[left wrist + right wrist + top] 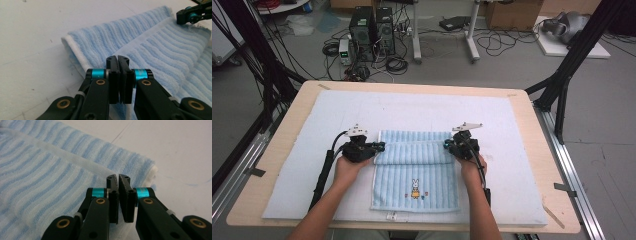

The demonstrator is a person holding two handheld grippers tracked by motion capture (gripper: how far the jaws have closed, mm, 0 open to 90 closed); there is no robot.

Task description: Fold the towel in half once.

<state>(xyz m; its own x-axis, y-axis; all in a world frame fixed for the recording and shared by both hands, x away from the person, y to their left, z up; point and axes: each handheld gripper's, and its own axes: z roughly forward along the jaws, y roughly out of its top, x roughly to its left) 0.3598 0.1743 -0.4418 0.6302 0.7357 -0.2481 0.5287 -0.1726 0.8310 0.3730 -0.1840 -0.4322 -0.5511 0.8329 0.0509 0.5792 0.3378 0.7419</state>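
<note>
A light blue striped towel (414,175) with a small rabbit motif (415,189) lies on the pale mat, its far part folded back toward me into a flap. My left gripper (381,146) lies at the flap's left end and my right gripper (446,145) at its right end, both pointing inward. In the left gripper view the jaws (117,58) stand pressed together over the towel (160,47), with no cloth seen between the pads; the right gripper's tip (192,13) shows far off. The right gripper view has its jaws (118,177) closed as well, by the towel's corner (37,170).
A pale blue mat (287,165) covers most of the wooden table (277,145). Black frame struts (562,85) rise at the table's far corners. Computers and cables (372,35) sit on the floor beyond the far edge.
</note>
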